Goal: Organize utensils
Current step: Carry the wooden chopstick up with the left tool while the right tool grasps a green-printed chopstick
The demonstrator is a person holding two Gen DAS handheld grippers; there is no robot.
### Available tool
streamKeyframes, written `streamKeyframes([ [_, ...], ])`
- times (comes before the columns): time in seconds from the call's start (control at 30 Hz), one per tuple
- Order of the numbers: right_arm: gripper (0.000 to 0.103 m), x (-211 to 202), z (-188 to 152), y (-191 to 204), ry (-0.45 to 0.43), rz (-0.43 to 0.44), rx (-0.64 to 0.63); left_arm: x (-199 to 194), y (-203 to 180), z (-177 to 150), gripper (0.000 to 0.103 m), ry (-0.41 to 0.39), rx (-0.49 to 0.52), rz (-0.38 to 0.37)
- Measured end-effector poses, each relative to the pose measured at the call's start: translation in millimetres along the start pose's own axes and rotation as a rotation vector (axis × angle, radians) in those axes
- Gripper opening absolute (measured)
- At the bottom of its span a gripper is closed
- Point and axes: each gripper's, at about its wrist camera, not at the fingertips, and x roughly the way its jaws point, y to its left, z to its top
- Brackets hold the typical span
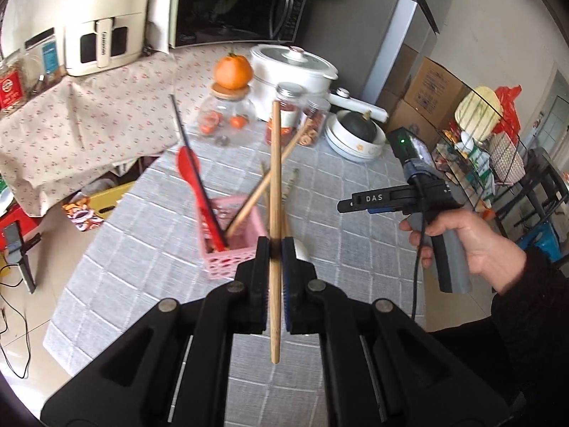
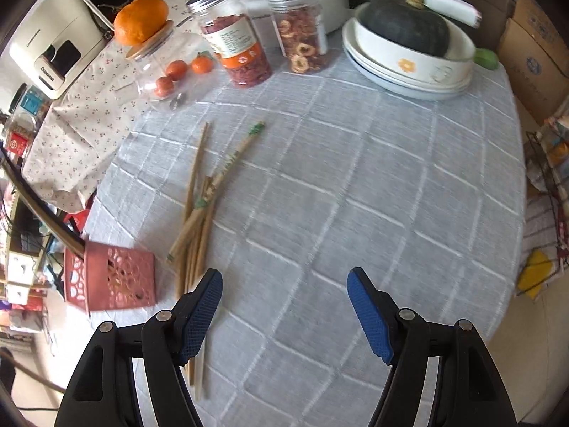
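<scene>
The left tool point(image 1: 275, 249) is clamped tight on a single wooden chopstick point(image 1: 274, 192), which stands nearly upright between its pads and sticks out both above and below them, raised above the tabletop point(image 1: 355, 249). Taking the pink basket point(image 1: 233, 238) as the landmark: it sits on the grey checked cloth just beyond and to the left of the held chopstick, and it already holds a red spoon point(image 1: 188, 169), a dark thin utensil point(image 1: 185, 135) and another wooden chopstick point(image 1: 263, 188) leaning out of it. In the right wrist view, a loose bundle of chopsticks point(image 2: 202, 210) lies flat on the cloth just right of the basket point(image 2: 113, 281), some with green-marked ends. The right tool point(image 2: 284, 281) hangs over the cloth right of that bundle, its jaws wide apart with nothing between them; its left finger point(image 2: 201, 306) overlaps the bundle's near ends in the picture, though contact cannot be told. Jars and a squash in a bowl point(image 2: 409, 57) stand well beyond the basket.
</scene>
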Motion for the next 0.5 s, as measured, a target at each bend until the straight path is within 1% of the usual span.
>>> streamKeyframes([
  [0.03, 0.072, 5.3, 5.4, 3.2, -0.004, 0.002, 0.005, -2.6, 3.7, -0.2, 0.007, -0.006, 0.002, 0.010],
  [0.1, 0.065, 17.6, 17.3, 9.4, -0.007, 0.015, 0.023, -6.2, 11.9, 2.7, 0.007, -0.024, 0.010, 0.040],
  [0.13, 0.057, 25.0, 23.7, 13.5, -0.003, 0.025, 0.022, -8.3, 15.2, 3.4, 0.007, -0.031, 0.011, 0.049],
  [0.17, 0.053, 32.8, 30.2, 18.9, 0.004, 0.029, 0.009, -9.7, 19.8, 5.2, 0.007, -0.039, 0.004, 0.058],
  [0.27, 0.046, 49.5, 48.8, 36.0, -0.009, 0.014, -0.051, -13.8, 33.6, 9.2, 0.007, -0.046, -0.033, 0.058],
  [0.3, 0.045, 53.9, 54.1, 39.8, -0.014, 0.015, -0.060, -14.5, 36.2, 10.4, 0.007, -0.046, -0.042, 0.057],
  [0.4, 0.041, 71.2, 73.3, 49.0, -0.021, 0.036, -0.054, -16.4, 41.0, 11.6, 0.007, -0.051, -0.051, 0.068],
  [0.5, 0.036, 89.9, 86.9, 54.0, -0.015, 0.011, -0.038, -16.2, 43.0, 11.1, 0.007, -0.049, -0.056, 0.074],
])
